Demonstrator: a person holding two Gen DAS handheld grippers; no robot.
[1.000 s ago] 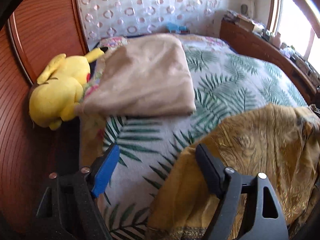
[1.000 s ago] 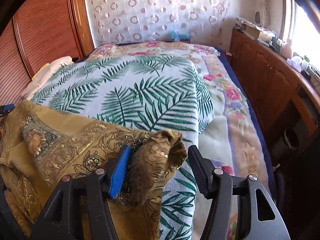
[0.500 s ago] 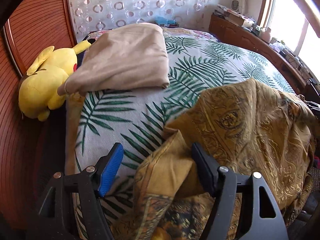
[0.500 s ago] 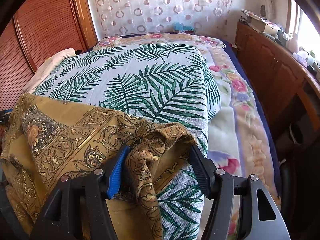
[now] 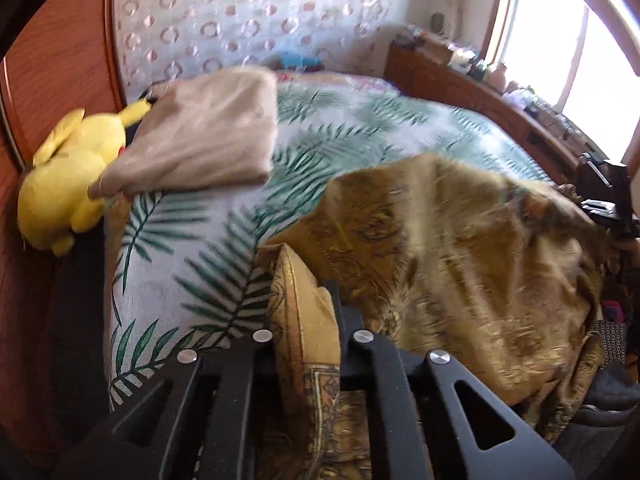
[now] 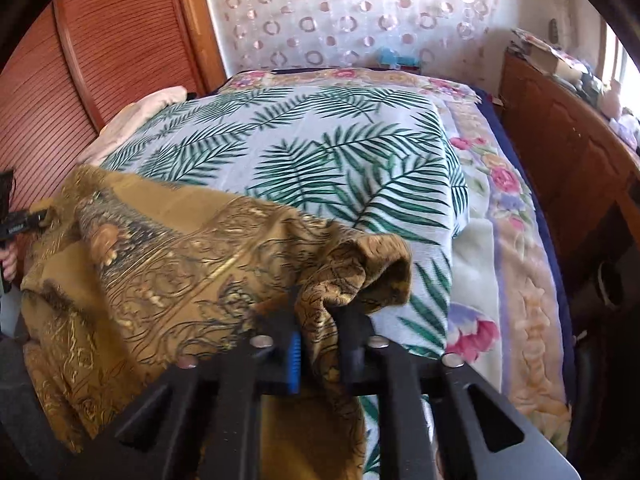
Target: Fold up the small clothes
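On the bed [image 6: 516,240], over a palm-leaf spread [image 6: 304,148]: a gold patterned cloth [image 5: 460,240], pinched at two corners.

Left gripper [image 5: 304,320] clamped on a folded edge of the cloth at its near left side; right gripper [image 6: 316,320] clamped on a bunched corner at its right side, blue pad against the fabric. Draped between the two, across the near end of the bed, partly over the edge. Farther back on the left, a folded beige cloth [image 5: 204,140], touching a yellow plush toy [image 5: 68,184] beside the wooden wardrobe [image 5: 52,56]. Along the right, a wooden sideboard [image 6: 568,140] under the window [image 5: 560,36].
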